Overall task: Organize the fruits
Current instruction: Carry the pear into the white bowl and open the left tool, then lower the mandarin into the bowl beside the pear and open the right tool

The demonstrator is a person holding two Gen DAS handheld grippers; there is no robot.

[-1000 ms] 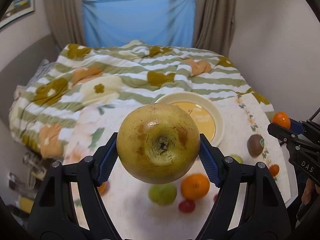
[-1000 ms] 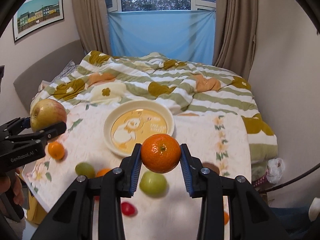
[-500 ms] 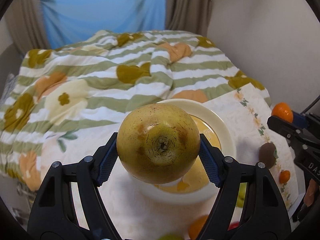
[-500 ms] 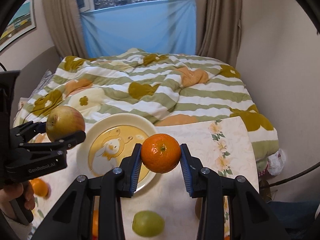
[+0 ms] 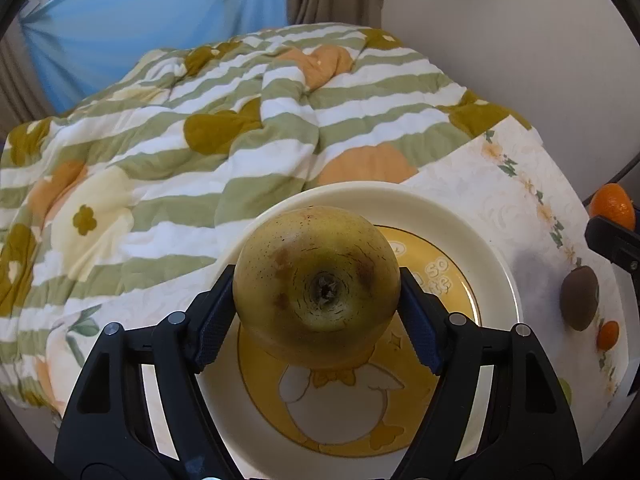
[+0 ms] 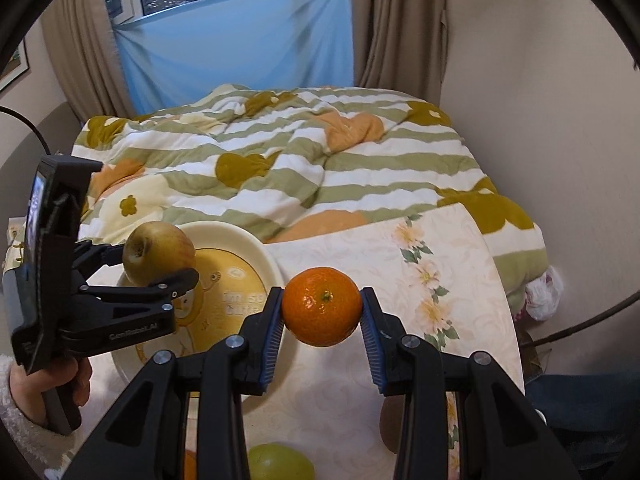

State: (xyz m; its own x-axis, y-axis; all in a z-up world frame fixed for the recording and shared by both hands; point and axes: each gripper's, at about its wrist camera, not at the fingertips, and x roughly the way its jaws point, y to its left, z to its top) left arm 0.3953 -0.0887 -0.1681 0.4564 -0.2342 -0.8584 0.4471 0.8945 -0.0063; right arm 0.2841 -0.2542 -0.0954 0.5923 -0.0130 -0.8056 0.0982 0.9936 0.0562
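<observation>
The left gripper point(image 5: 317, 308) tilts steeply down over the plate point(image 5: 460, 216), pinching the apple point(image 5: 316, 284). The right gripper point(image 6: 322, 320), angled down beside the plate's edge, clamps the orange point(image 6: 322, 306).

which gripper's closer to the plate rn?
Left. The left gripper holds the apple over the plate; the right gripper, gripping the orange, sits beside its rim.

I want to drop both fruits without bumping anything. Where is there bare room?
The plate holds no fruit: its yellow middle under the apple is free. The cloth between plate rim and quilt is bare too. It is crowded by the kiwi, small orange and green fruit.
</observation>
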